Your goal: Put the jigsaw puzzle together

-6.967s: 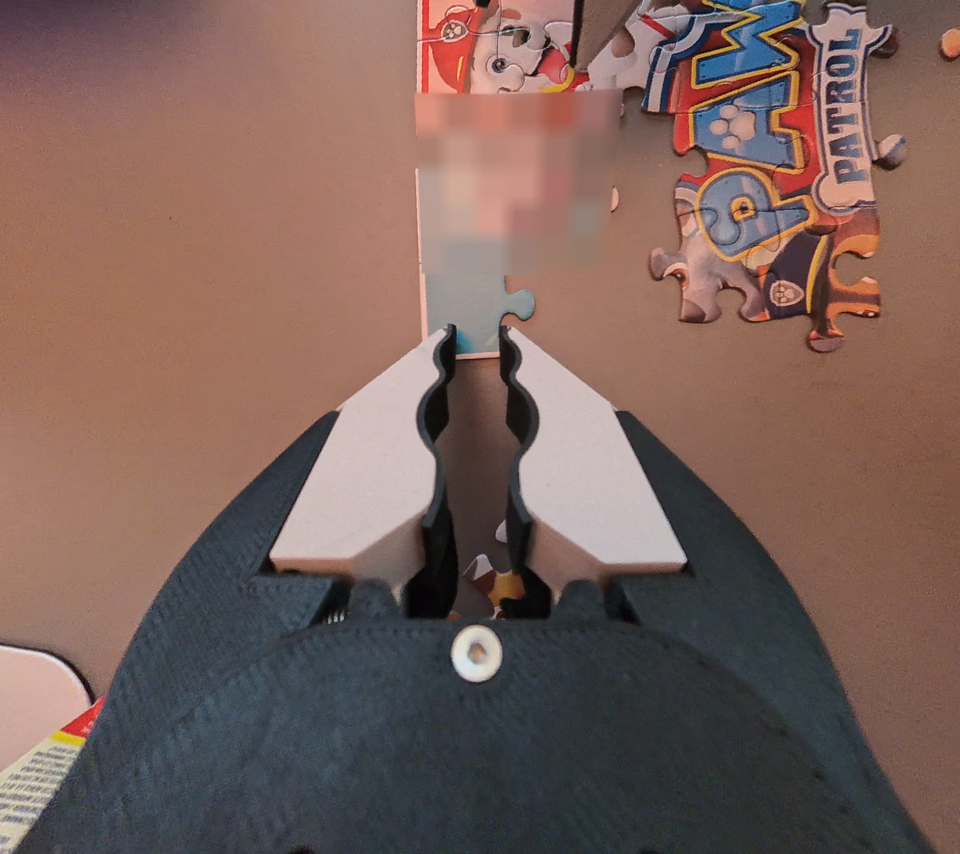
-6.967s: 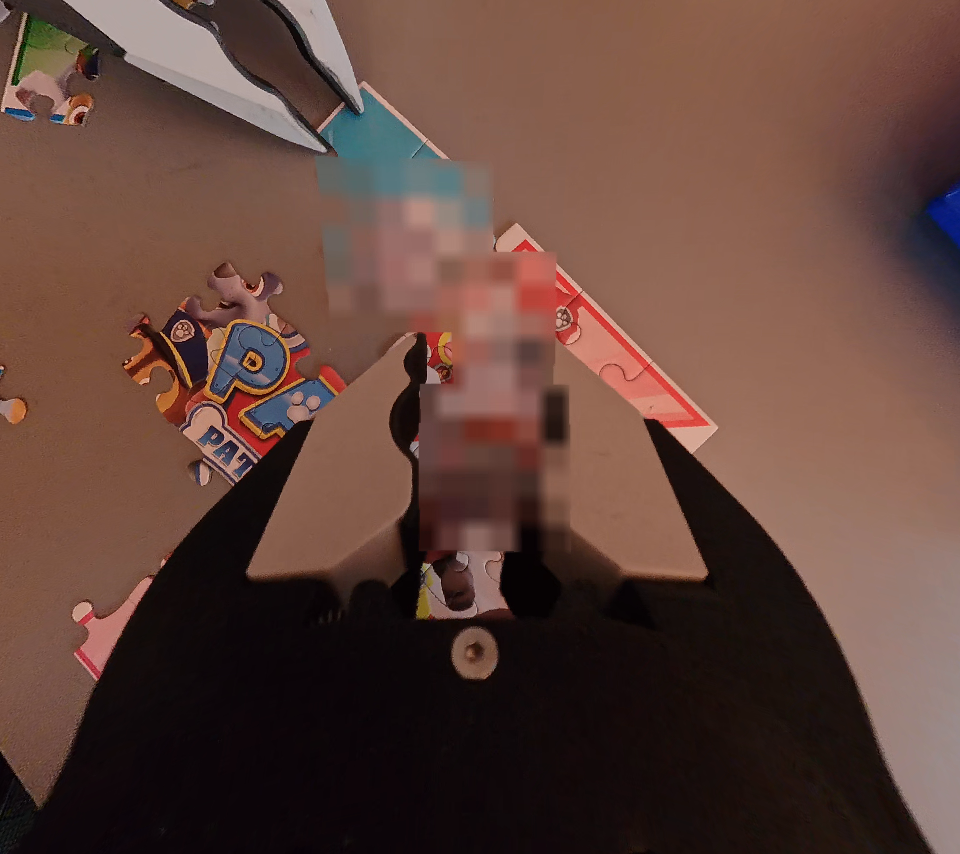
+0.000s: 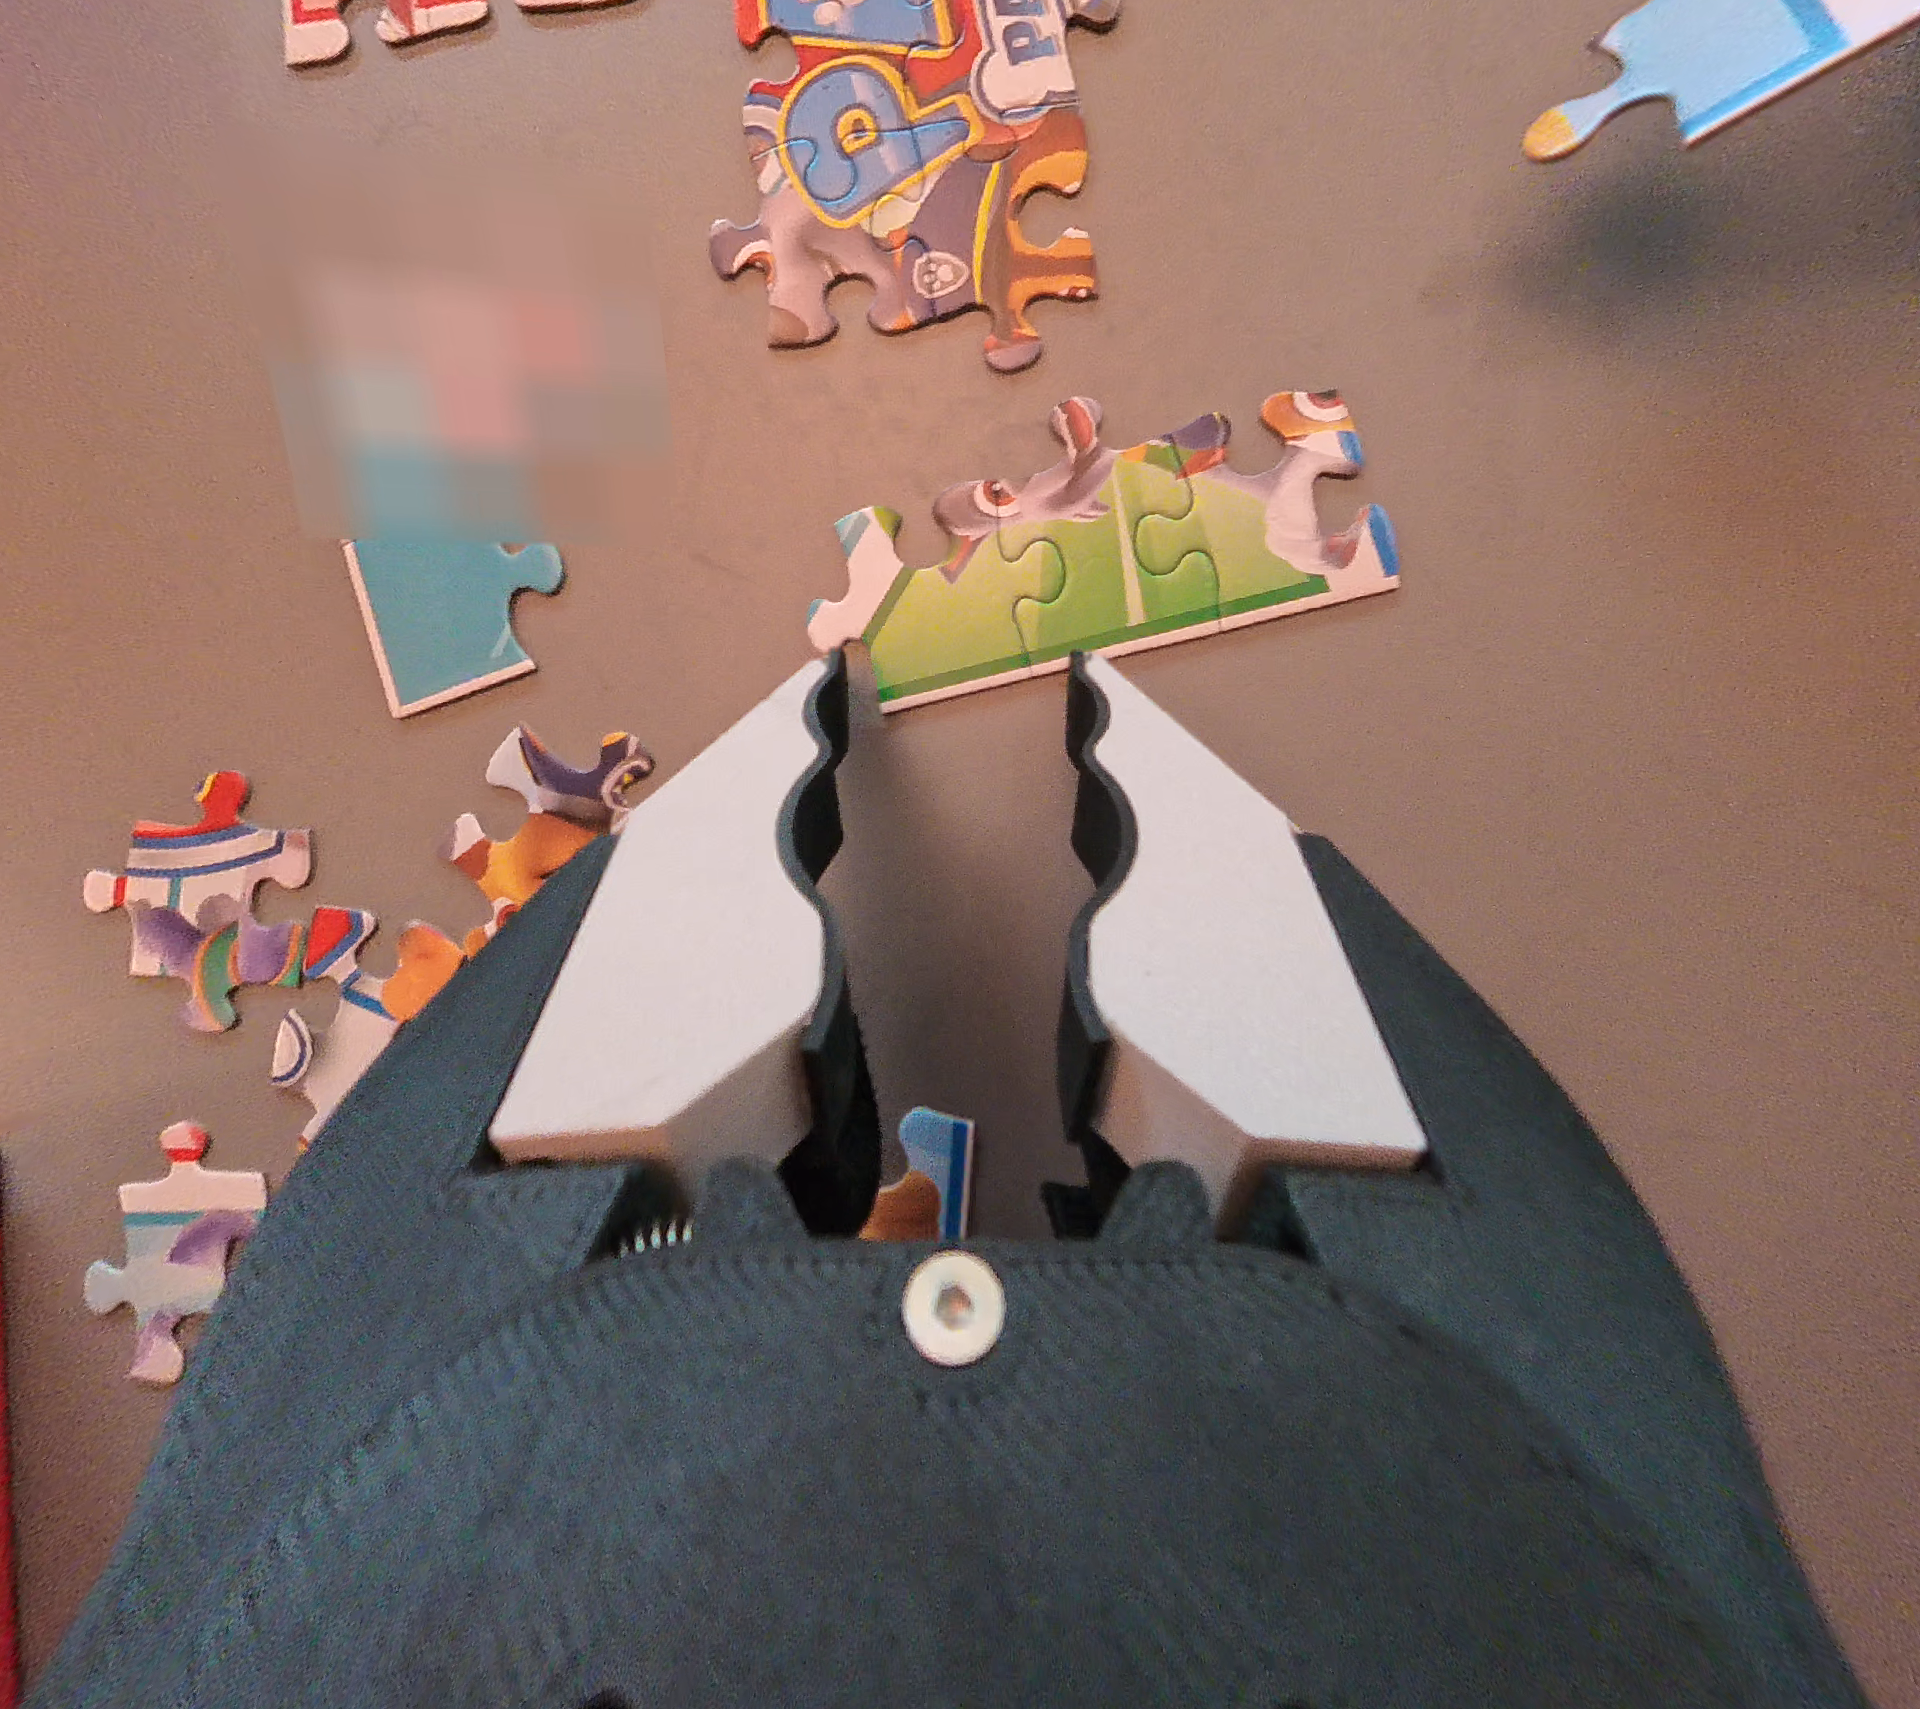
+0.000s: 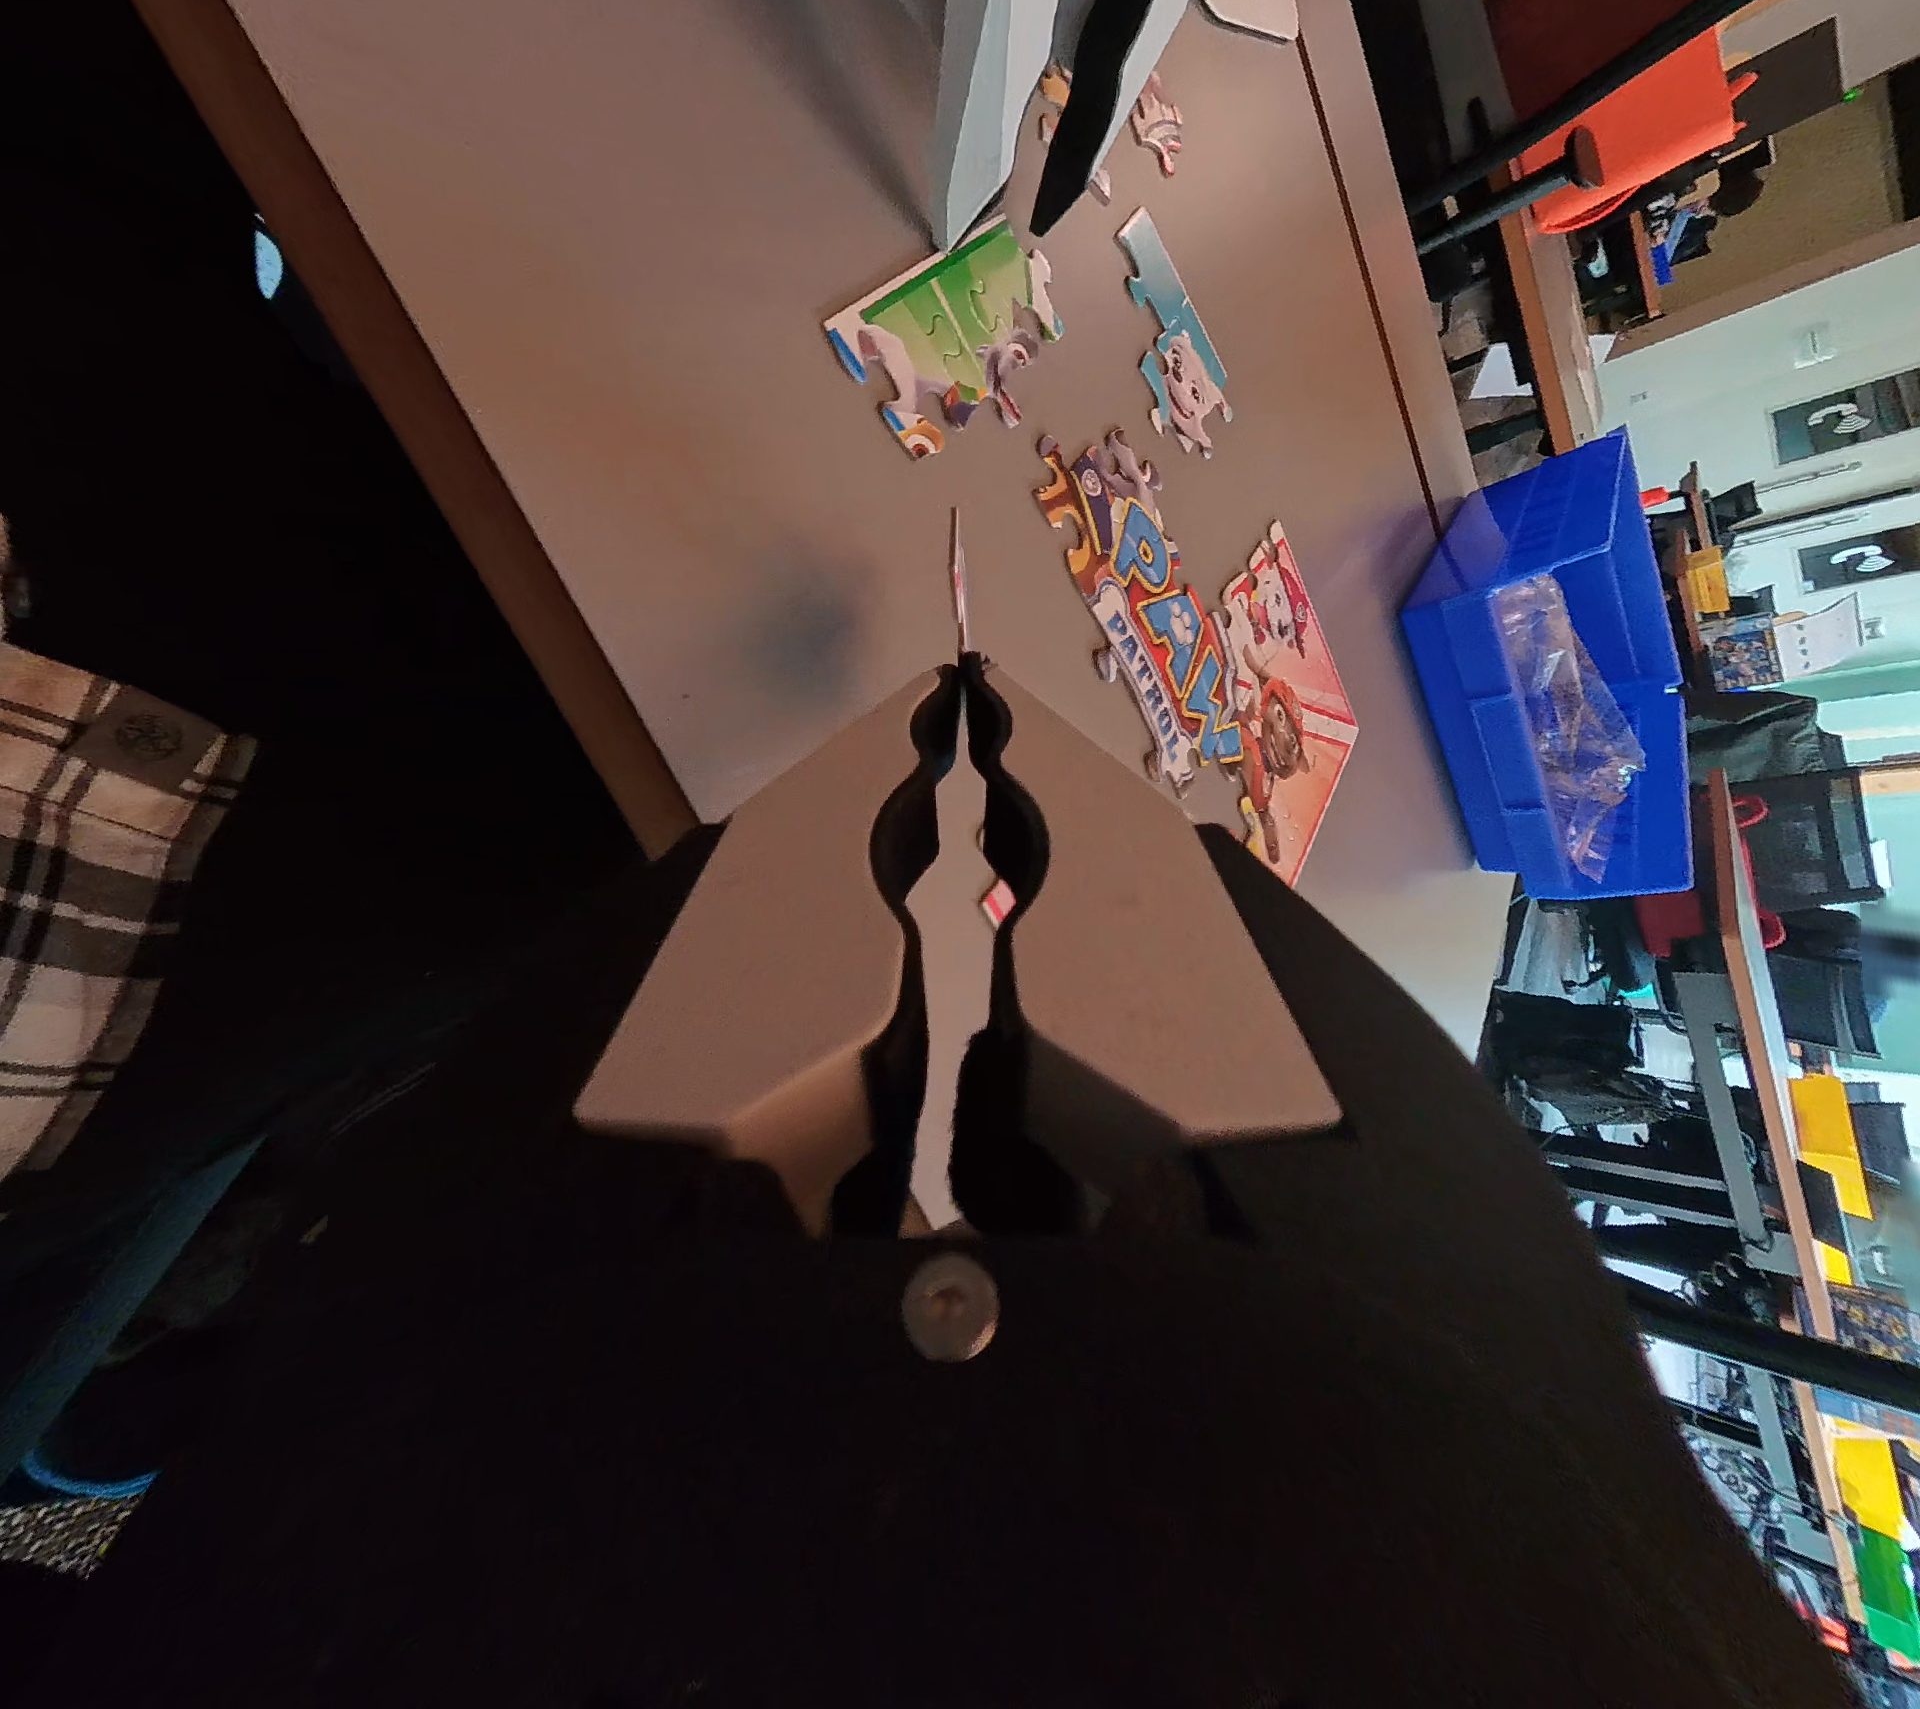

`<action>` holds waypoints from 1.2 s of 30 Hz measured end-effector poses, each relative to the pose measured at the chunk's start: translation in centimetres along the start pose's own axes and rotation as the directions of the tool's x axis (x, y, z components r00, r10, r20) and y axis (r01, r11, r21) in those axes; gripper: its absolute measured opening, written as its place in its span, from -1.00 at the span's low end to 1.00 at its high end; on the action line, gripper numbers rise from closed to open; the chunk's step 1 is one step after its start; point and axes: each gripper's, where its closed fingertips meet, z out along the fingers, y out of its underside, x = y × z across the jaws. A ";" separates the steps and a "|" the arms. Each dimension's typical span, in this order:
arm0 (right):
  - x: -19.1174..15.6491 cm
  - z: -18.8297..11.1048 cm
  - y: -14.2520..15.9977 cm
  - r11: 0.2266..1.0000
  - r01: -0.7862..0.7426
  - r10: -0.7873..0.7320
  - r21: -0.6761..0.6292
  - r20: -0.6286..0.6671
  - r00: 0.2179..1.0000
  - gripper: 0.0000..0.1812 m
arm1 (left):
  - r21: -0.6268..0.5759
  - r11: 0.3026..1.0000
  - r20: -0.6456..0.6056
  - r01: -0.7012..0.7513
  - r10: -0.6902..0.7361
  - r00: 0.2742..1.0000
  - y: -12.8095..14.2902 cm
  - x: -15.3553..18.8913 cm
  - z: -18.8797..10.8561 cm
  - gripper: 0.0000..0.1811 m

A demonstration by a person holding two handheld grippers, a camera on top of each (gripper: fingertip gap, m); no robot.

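Across our grey-brown tabletop [image 3: 1558, 828] the colourful cardboard jigsaw is partly built: a logo block [image 3: 894, 18], a green three-piece strip [image 3: 1101, 579], many loose pieces [image 3: 218, 901]. Our left gripper [image 3: 961, 667] gapes empty beside the strip; our right gripper [image 4: 961, 672] pinches a pale-blue piece [image 3: 1745, 18] aloft.

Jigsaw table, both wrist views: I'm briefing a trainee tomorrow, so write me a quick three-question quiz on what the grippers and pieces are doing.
1. True or false: the left gripper is clamped on the green strip of joined pieces.
2. What does the right gripper hold? A) nothing B) a puzzle piece C) a pencil
3. Fill in: the clear bag lies in a ___ bin.

Key: 1 false, its jaws stand open with the tips at the strip's near edge; 2 B; 3 blue.
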 end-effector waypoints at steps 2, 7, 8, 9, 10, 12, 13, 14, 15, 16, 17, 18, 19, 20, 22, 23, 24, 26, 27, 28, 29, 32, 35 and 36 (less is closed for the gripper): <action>0.5 0.2 -0.3 1.000 0.007 -0.007 0.006 -0.010 1.000 -1.00 | 0.006 1.000 0.005 0.005 -0.005 1.000 0.0 -0.2 0.0 -0.55; 1.4 1.1 -0.9 0.999 0.040 -0.040 0.011 -0.033 0.999 -1.00 | 0.015 1.000 0.021 0.028 -0.028 0.999 0.2 -0.9 0.0 -0.56; 1.6 1.3 -1.1 0.999 0.049 -0.049 0.014 -0.042 0.998 -1.00 | 0.016 0.999 0.032 0.036 -0.037 0.999 0.3 -1.2 -0.1 -0.56; 1.8 1.5 -1.3 0.998 0.061 -0.060 0.019 -0.052 0.997 -1.00 | 0.016 0.999 0.045 0.047 -0.048 0.998 0.4 -1.6 -0.1 -0.57; 2.1 1.8 -1.5 0.997 0.078 -0.077 0.021 -0.065 0.995 -1.00 | 0.018 0.998 0.056 0.056 -0.057 0.997 0.4 -1.9 -0.2 -0.57; 2.9 2.4 -2.0 0.992 0.122 -0.119 0.022 -0.104 0.987 -1.00 | 0.036 0.997 0.080 0.073 -0.075 0.994 0.3 -2.6 -0.4 -0.58; 3.5 2.7 -2.3 0.989 0.144 -0.140 0.026 -0.135 0.981 -1.00 | 0.046 0.996 0.088 0.080 -0.084 0.993 0.2 -2.8 -0.5 -0.59; 4.0 3.0 -2.7 0.985 0.172 -0.165 0.028 -0.169 0.972 -1.00 | 0.054 0.995 0.098 0.085 -0.090 0.991 0.2 -3.1 -0.7 -0.59; 4.4 3.2 -3.1 0.979 0.204 -0.194 0.028 -0.198 0.961 -1.00 | 0.059 0.994 0.108 0.089 -0.095 0.990 0.2 -3.4 -0.8 -0.59; 4.8 3.5 -3.5 0.971 0.236 -0.224 0.028 -0.225 0.948 -1.00 | 0.062 0.994 0.116 0.094 -0.101 0.988 0.2 -3.6 -0.9 -0.60; 5.0 3.7 -3.8 0.965 0.262 -0.247 0.030 -0.249 0.937 -1.00 | 0.064 0.993 0.120 0.098 -0.106 0.987 0.2 -3.7 -0.9 -0.60; 5.1 3.8 -4.2 0.959 0.283 -0.265 0.035 -0.260 0.929 -1.00 | 0.067 0.993 0.125 0.102 -0.110 0.986 0.2 -3.9 -1.0 -0.60; 5.2 4.0 -4.4 0.953 0.300 -0.280 0.038 -0.267 0.922 -1.00 | 0.071 0.992 0.128 0.105 -0.113 0.985 0.2 -4.0 -1.0 -0.61; 5.3 4.2 -4.6 0.949 0.312 -0.291 0.038 -0.273 0.917 -1.00 | 0.073 0.991 0.130 0.108 -0.117 0.985 0.2 -4.1 -1.0 -0.61; 5.3 4.4 -4.8 0.944 0.328 -0.305 0.044 -0.272 0.913 -1.00 | 0.073 0.991 0.139 0.115 -0.124 0.983 0.3 -4.3 -1.0 -0.62; 5.4 4.6 -4.8 0.942 0.334 -0.311 0.043 -0.269 0.912 -1.00 | 0.074 0.990 0.143 0.121 -0.130 0.981 0.3 -4.4 -1.0 -0.62; 5.4 4.8 -4.8 0.939 0.340 -0.318 0.039 -0.266 0.910 -1.00 | 0.075 0.989 0.143 0.124 -0.134 0.981 0.3 -4.5 -0.9 -0.62; 5.7 5.1 -4.7 0.938 0.345 -0.325 0.036 -0.259 0.910 -1.00 | 0.077 0.988 0.150 0.134 -0.144 0.978 0.2 -4.8 -0.7 -0.62; 5.9 5.2 -4.6 0.938 0.344 -0.324 0.035 -0.258 0.910 -1.00 | 0.078 0.987 0.150 0.140 -0.150 0.977 0.2 -4.9 -0.6 -0.62; 6.1 5.3 -4.5 0.939 0.343 -0.324 0.033 -0.257 0.911 -1.00 | 0.076 0.986 0.150 0.146 -0.156 0.976 0.1 -5.0 -0.5 -0.62; 6.3 5.5 -4.3 0.939 0.344 -0.326 0.028 -0.252 0.911 -1.00 | 0.071 0.986 0.157 0.150 -0.159 0.975 0.1 -5.2 -0.4 -0.62; 6.8 6.0 -3.7 0.940 0.342 -0.331 0.009 -0.231 0.915 -1.00 | 0.045 0.984 0.201 0.171 -0.177 0.963 0.3 -6.6 -0.3 -0.62; 6.9 6.2 -3.3 0.943 0.332 -0.324 0.003 -0.211 0.922 -1.00 | 0.050 0.975 0.216 0.217 -0.223 0.951 -0.1 -8.1 0.0 -0.61; 6.8 6.2 -3.2 0.946 0.325 -0.316 0.006 -0.206 0.926 -1.00 | 0.042 0.974 0.221 0.224 -0.228 0.948 -0.1 -8.5 0.2 -0.61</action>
